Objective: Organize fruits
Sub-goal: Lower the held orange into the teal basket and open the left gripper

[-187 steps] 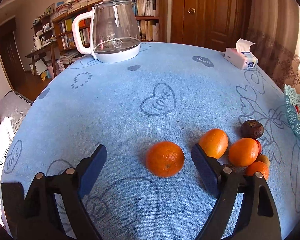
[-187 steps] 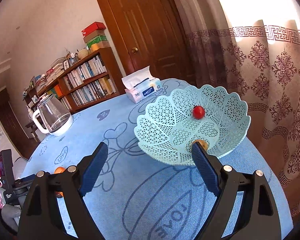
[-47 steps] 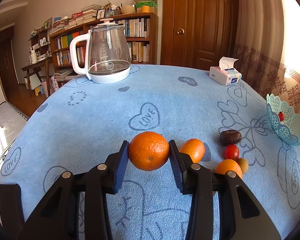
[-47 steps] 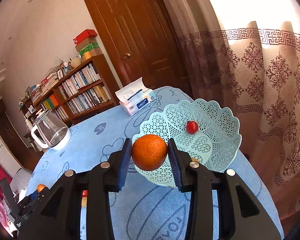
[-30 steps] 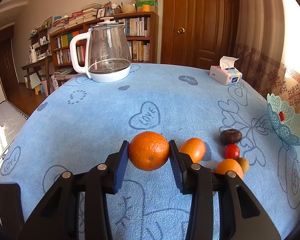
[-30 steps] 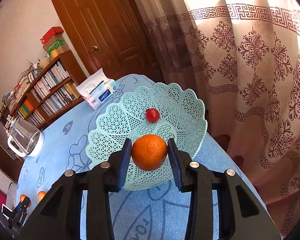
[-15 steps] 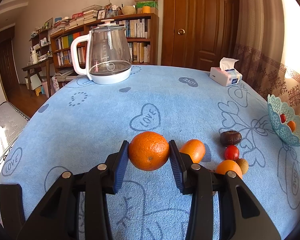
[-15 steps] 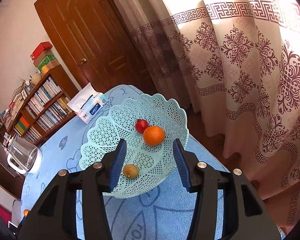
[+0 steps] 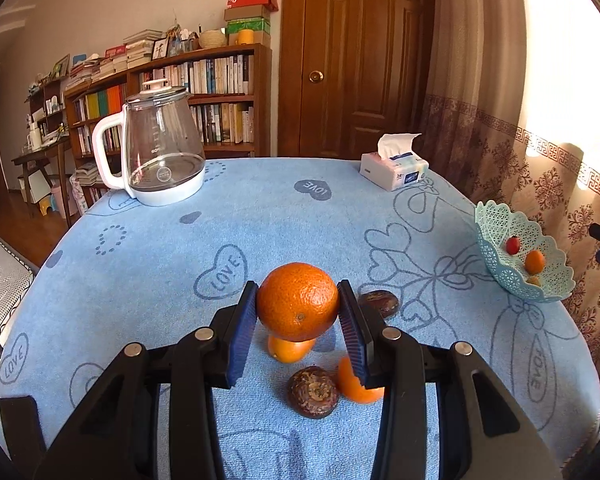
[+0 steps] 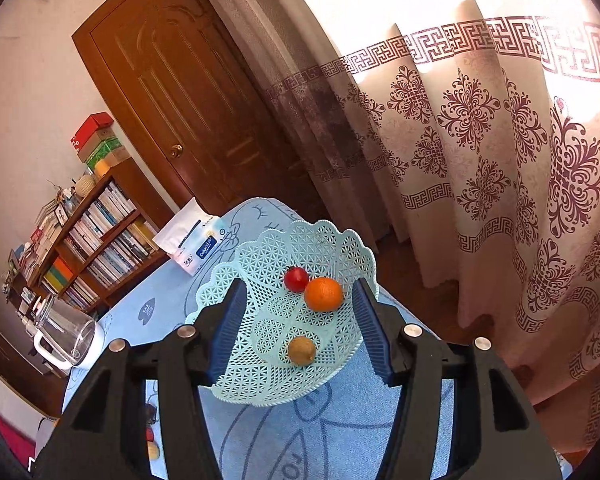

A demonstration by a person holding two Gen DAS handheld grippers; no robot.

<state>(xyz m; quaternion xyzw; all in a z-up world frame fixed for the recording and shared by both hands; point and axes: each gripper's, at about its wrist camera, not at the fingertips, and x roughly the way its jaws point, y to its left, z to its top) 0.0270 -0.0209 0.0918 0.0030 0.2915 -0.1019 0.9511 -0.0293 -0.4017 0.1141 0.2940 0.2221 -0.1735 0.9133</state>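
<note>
Change since earlier view: right gripper point(image 10: 298, 330) has dropped its small orange point(image 10: 323, 294) into the basket point(image 10: 260, 388); left gripper point(image 9: 298, 326) now carries its large orange point(image 9: 298, 300) raised off the cloth.
Left gripper: clamped on the large orange, held above the loose fruit point(image 9: 314, 391).
Right gripper: jaws opening, nothing between them, above the basket.
Basket contents: small orange touching a red fruit point(image 10: 296, 279); brown fruit point(image 10: 301, 351) apart.
Handling advice: carry the large orange level to the basket and release low, clear of the fruit inside.
Tablecloth point(image 9: 140, 264): "LOVE" hearts.
Tissue pack point(image 10: 192, 248): label too small to read.
</note>
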